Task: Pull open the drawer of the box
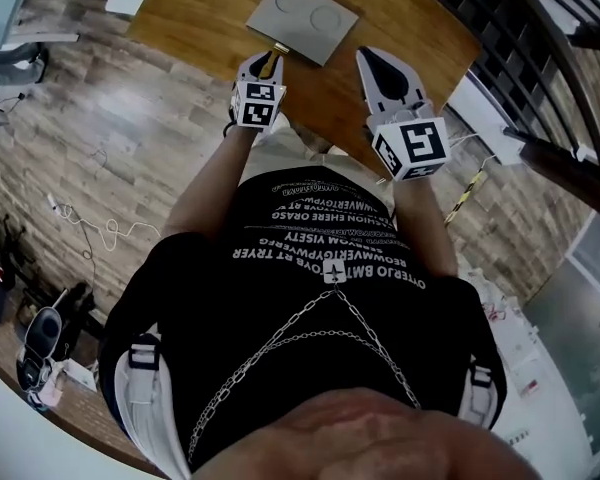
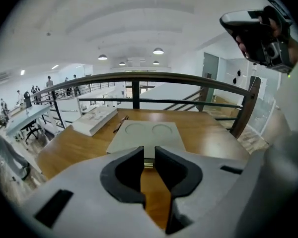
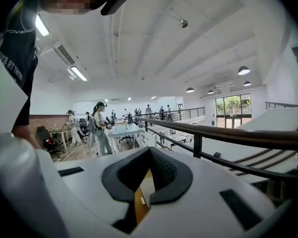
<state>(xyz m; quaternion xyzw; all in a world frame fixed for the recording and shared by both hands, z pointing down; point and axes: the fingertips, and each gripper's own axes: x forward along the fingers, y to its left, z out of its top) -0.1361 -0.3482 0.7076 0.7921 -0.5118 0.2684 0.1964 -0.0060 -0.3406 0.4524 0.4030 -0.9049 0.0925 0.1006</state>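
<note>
A flat grey box (image 1: 302,10) with two round recesses in its lid lies on the wooden table (image 1: 400,38). In the left gripper view the box (image 2: 144,135) sits just ahead, and its small brass drawer handle (image 2: 149,163) shows in the slit between the jaws, beyond the tips. My left gripper (image 1: 263,63) (image 2: 149,151) hovers at the box's front edge with a narrow gap between its jaws and nothing in them. To the right, my right gripper (image 1: 385,68) (image 3: 149,150) is held higher and away from the box, its tips touching and holding nothing.
A white flat carton (image 2: 94,119) and a dark pen (image 2: 120,124) lie on the table left of the box. A dark curved railing (image 2: 188,81) runs behind the table. Below is a wooden floor (image 1: 110,128) with cables, and people stand at distant desks.
</note>
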